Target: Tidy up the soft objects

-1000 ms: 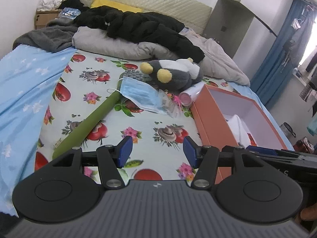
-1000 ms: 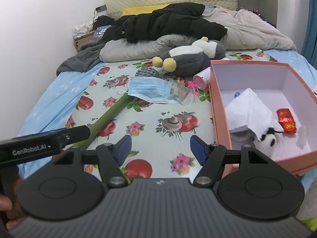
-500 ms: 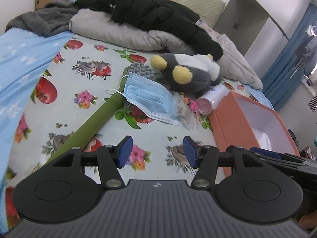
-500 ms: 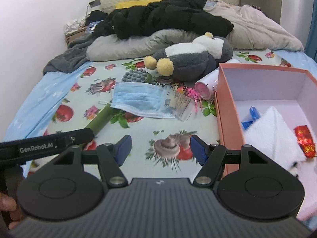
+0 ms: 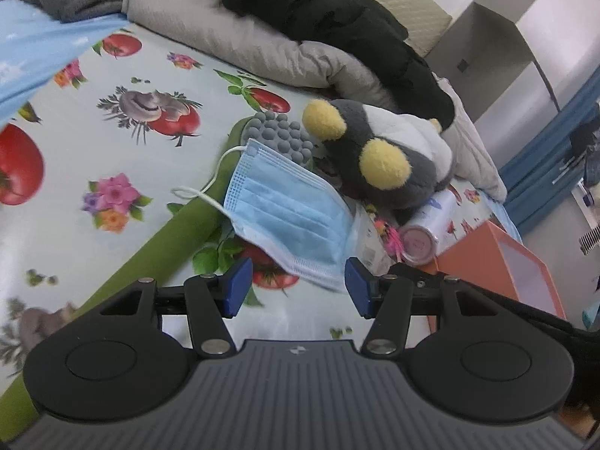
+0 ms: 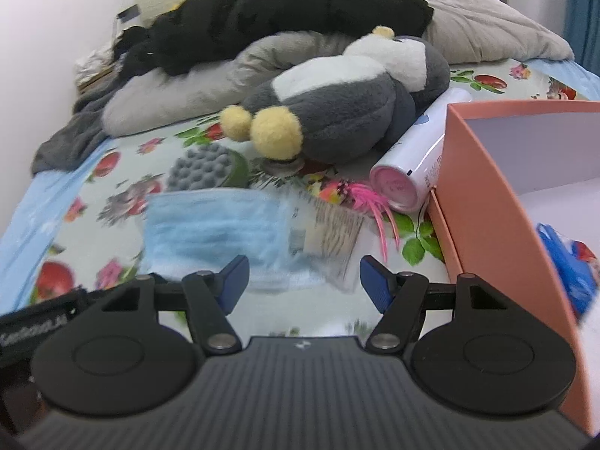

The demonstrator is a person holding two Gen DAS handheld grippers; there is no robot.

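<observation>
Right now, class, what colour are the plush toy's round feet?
Yellow; the plush toy shows them best in the left wrist view.

— What's on the bed?
— A grey-and-white plush penguin point(image 5: 390, 157) with yellow feet, lying on its side. A blue face mask point(image 5: 288, 221) lies flat before it, perhaps overlapping a packet.

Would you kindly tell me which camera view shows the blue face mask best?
The left wrist view: the blue face mask is sharp there, pleats and ear loop visible. The right wrist view shows it blurred, its near edge behind the fingertips.
</observation>
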